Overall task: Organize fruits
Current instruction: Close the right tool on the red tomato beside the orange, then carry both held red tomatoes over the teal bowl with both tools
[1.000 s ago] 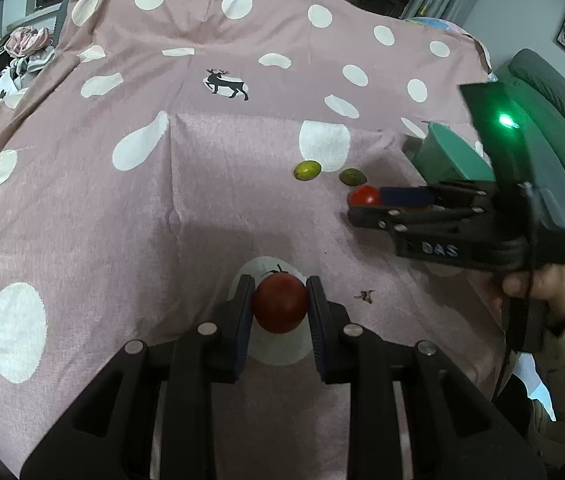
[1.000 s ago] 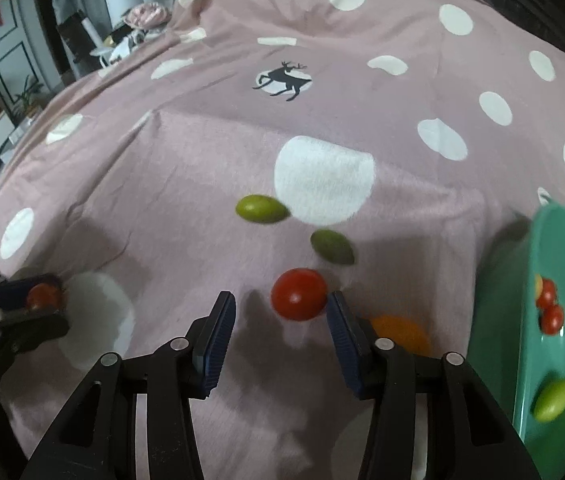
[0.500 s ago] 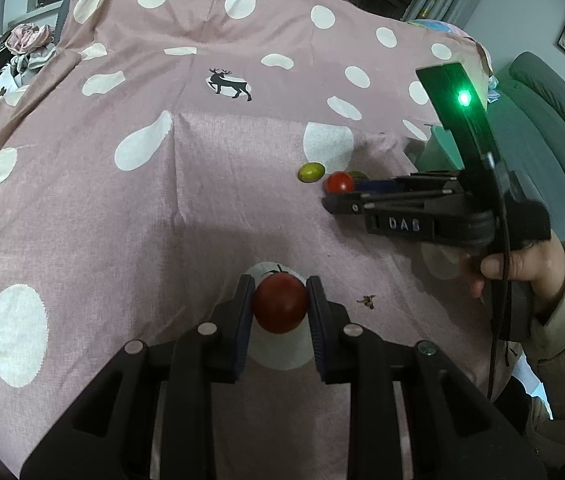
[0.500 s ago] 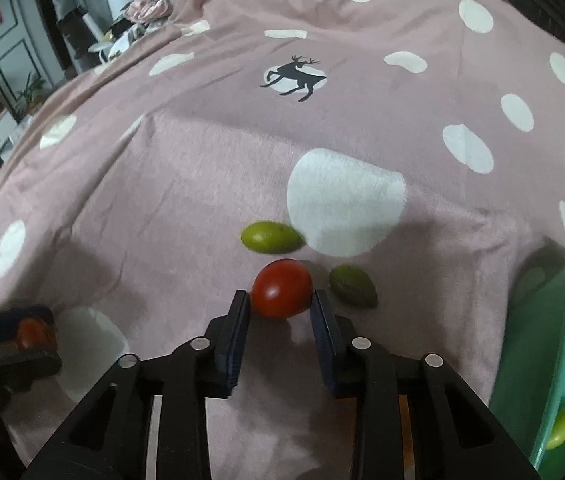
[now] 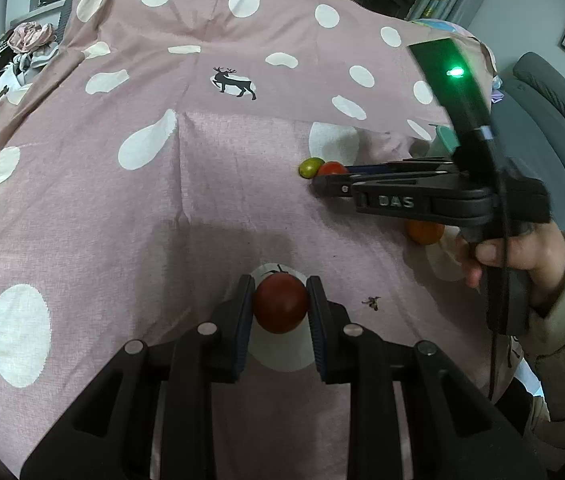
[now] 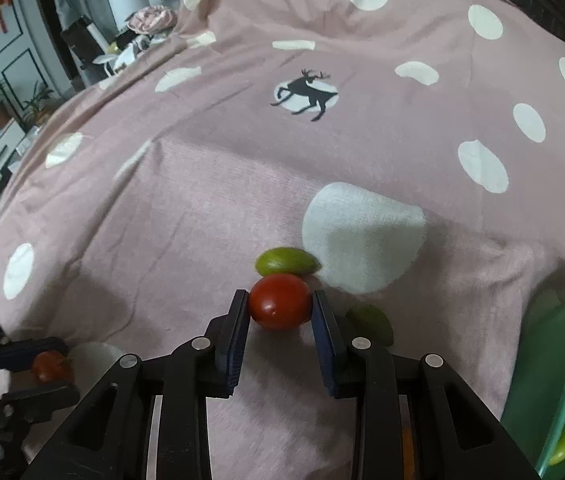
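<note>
My left gripper (image 5: 280, 306) is shut on a dark red tomato (image 5: 280, 307) just above the pink spotted cloth. My right gripper (image 6: 280, 306) is shut on a bright red tomato (image 6: 280, 306), which touches a green fruit (image 6: 287, 261) lying just beyond it. A second green fruit (image 6: 370, 320) lies right of the right finger. In the left wrist view the right gripper (image 5: 324, 178) reaches in from the right with its tomato (image 5: 331, 169) beside the green fruit (image 5: 309, 167). The left gripper also shows in the right wrist view (image 6: 38, 368).
A green bowl (image 6: 562, 380) at the right edge holds small red and green fruits. An orange fruit (image 5: 425, 232) lies on the cloth under the right gripper's body. A small stem scrap (image 5: 371, 302) lies near the left gripper. Clutter stands past the cloth's far left edge.
My right gripper moved forward and closed on the bright red tomato, pushing it up against the far green fruit. My left gripper stayed put, holding its tomato.
</note>
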Available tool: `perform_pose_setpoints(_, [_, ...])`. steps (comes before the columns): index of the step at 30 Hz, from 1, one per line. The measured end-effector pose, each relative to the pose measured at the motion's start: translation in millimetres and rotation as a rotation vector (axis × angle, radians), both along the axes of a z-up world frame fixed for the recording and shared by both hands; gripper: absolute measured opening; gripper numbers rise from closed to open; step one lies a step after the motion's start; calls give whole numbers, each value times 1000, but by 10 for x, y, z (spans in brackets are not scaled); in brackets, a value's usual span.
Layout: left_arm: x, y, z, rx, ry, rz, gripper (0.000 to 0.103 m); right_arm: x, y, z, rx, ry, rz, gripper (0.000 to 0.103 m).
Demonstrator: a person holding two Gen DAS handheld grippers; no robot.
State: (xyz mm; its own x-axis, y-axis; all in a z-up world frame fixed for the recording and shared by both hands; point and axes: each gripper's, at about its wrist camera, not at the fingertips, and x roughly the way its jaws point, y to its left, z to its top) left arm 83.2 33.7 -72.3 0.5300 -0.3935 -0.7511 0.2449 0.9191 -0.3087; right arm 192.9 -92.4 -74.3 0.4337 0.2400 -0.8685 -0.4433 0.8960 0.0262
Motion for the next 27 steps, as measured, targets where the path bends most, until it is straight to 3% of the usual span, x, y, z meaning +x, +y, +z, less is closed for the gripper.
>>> perform_pose_setpoints(14, [-112,-159,252,15,-49,-19,26,-773,-288,436,188,-69,59,32])
perform_pose_setpoints(27, [-196,-656,482,71,-85,-90,26,-1140,-1004,633,260,-144,-59,32])
